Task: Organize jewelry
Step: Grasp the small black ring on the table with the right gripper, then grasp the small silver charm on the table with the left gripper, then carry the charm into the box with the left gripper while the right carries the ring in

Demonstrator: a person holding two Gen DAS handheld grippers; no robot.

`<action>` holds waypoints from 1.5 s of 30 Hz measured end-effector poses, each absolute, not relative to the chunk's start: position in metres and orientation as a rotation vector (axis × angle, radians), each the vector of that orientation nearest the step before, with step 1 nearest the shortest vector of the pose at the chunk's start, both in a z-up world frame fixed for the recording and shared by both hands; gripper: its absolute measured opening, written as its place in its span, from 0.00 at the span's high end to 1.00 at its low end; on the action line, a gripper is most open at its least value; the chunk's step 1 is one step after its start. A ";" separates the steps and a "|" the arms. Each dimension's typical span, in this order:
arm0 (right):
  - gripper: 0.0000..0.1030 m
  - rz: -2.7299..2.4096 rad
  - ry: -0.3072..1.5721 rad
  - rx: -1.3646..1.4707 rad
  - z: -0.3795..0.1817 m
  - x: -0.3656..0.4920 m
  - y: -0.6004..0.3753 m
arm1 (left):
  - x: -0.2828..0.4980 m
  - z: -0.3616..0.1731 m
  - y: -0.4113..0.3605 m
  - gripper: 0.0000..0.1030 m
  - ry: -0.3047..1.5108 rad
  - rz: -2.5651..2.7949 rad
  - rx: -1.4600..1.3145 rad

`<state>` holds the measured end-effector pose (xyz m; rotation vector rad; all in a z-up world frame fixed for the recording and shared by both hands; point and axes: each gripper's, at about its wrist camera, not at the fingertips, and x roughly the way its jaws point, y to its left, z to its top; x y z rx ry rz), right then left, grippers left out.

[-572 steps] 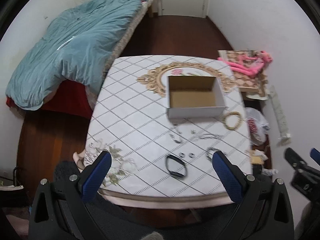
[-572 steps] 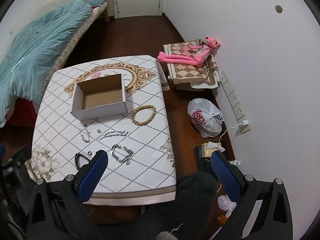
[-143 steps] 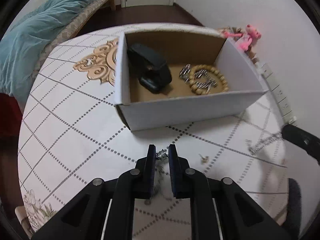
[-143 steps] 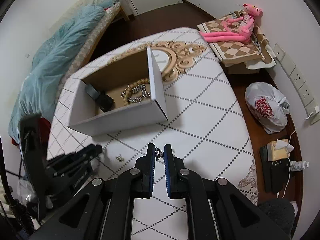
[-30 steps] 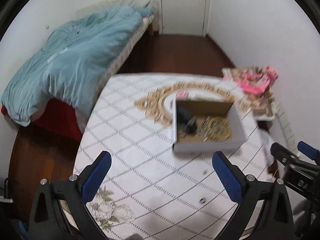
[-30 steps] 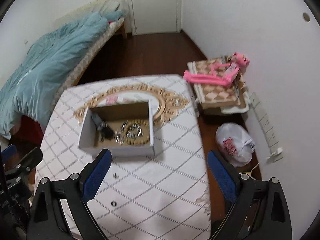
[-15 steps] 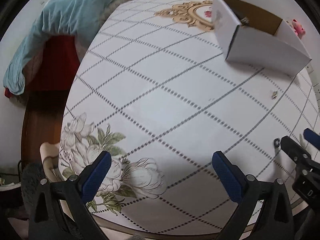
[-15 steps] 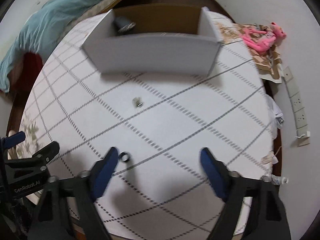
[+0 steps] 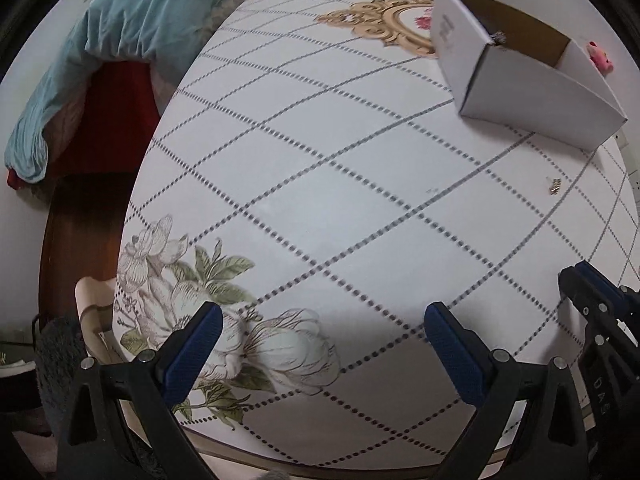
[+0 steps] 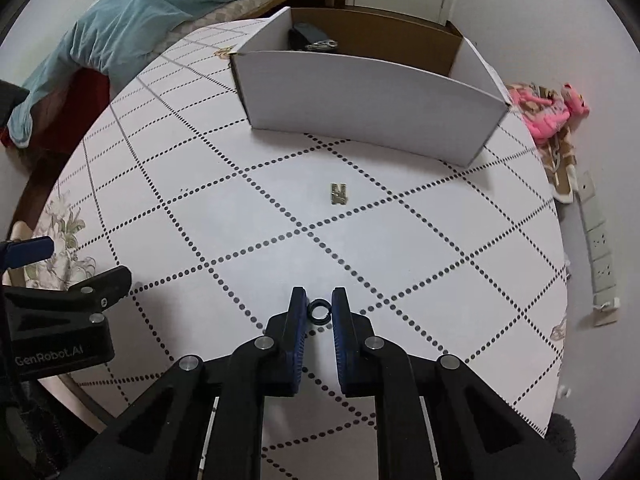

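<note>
A small black ring [image 10: 319, 311] lies on the white tablecloth between the fingers of my right gripper [image 10: 319, 307], which has closed in around it. A small gold earring [image 10: 339, 194] lies further on, before the white cardboard box [image 10: 372, 104]. The box holds a black item [image 10: 304, 36] and silver jewelry [image 10: 322, 44]. My left gripper [image 9: 320, 320] is wide open and empty, low over the near left of the table. The box [image 9: 520, 80] and the earring [image 9: 554, 186] also show in the left wrist view, far right.
A bed with a teal duvet [image 10: 132, 24] stands to the left of the table. A pink plush toy [image 10: 556, 112] and a wall power strip [image 10: 600, 248] lie to the right. The table's front edge [image 9: 320, 460] is close below the left gripper.
My right gripper has dropped to the table and closed from wide open onto the black ring. My left gripper stays wide open, a little lower over the near left of the table.
</note>
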<state>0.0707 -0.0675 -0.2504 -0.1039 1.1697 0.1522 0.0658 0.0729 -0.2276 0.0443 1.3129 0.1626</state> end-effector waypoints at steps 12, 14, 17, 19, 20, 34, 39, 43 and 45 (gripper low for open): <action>0.87 -0.087 1.132 0.109 -0.231 0.115 -0.181 | 0.120 -0.221 -0.007 0.01 1.266 -0.032 -0.039; 0.87 -0.106 1.128 0.124 -0.230 0.121 -0.190 | 0.125 -0.223 -0.020 0.03 1.264 -0.055 -0.037; 0.87 -0.126 1.119 0.135 -0.228 0.125 -0.199 | 0.129 -0.226 -0.035 0.22 1.252 -0.084 -0.025; 0.87 -0.134 1.115 0.138 -0.228 0.126 -0.205 | 0.135 -0.230 -0.042 0.42 1.247 -0.100 -0.008; 0.87 -0.137 1.114 0.139 -0.228 0.127 -0.207 | 0.136 -0.231 -0.046 0.45 1.240 -0.107 0.001; 0.87 -0.123 1.086 0.143 -0.217 0.129 -0.205 | 0.136 -0.225 -0.045 0.94 1.156 -0.167 0.033; 0.87 -0.078 1.047 0.177 -0.189 0.134 -0.202 | 0.138 -0.188 -0.034 0.94 1.114 -0.207 -0.021; 0.87 -0.008 1.021 0.208 -0.164 0.152 -0.196 | 0.160 -0.151 -0.019 0.94 1.081 -0.244 -0.082; 0.87 0.046 1.025 0.226 -0.154 0.172 -0.192 | 0.178 -0.139 -0.013 0.94 1.079 -0.257 -0.096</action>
